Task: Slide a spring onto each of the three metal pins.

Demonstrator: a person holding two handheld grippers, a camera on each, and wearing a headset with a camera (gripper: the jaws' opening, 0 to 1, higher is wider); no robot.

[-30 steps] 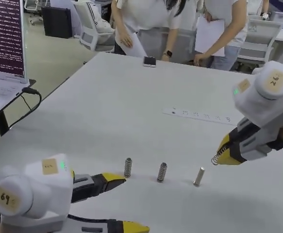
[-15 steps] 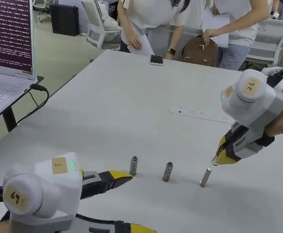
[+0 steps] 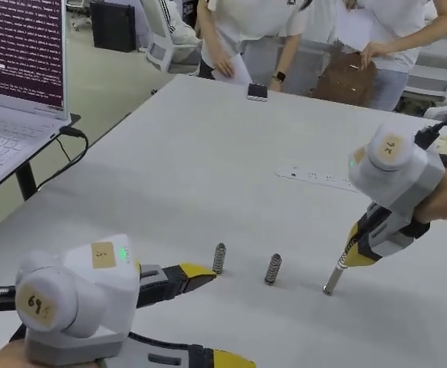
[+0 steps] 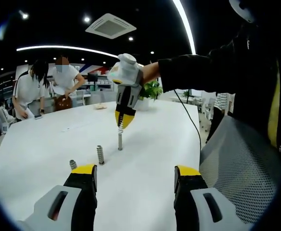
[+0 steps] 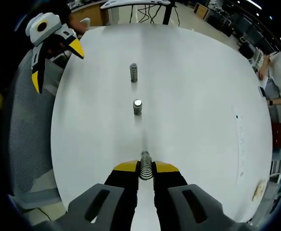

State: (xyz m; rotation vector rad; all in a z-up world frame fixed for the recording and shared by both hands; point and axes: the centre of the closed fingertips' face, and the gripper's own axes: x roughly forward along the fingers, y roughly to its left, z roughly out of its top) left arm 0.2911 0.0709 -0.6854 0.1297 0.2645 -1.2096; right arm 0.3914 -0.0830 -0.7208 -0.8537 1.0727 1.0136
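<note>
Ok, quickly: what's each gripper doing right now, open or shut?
Left gripper: open, holding nothing.
Right gripper: shut on a small coiled metal spring.

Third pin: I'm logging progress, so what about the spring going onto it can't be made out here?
Right gripper view: the spring in the right gripper hides the third pin.
Head view: the spring's lower end blends into the jaws, too small.
Left gripper view: where spring meets pin is too small to tell.

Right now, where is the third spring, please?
Head view, right side: the spring is held in the right gripper, just over the bare pin.
</note>
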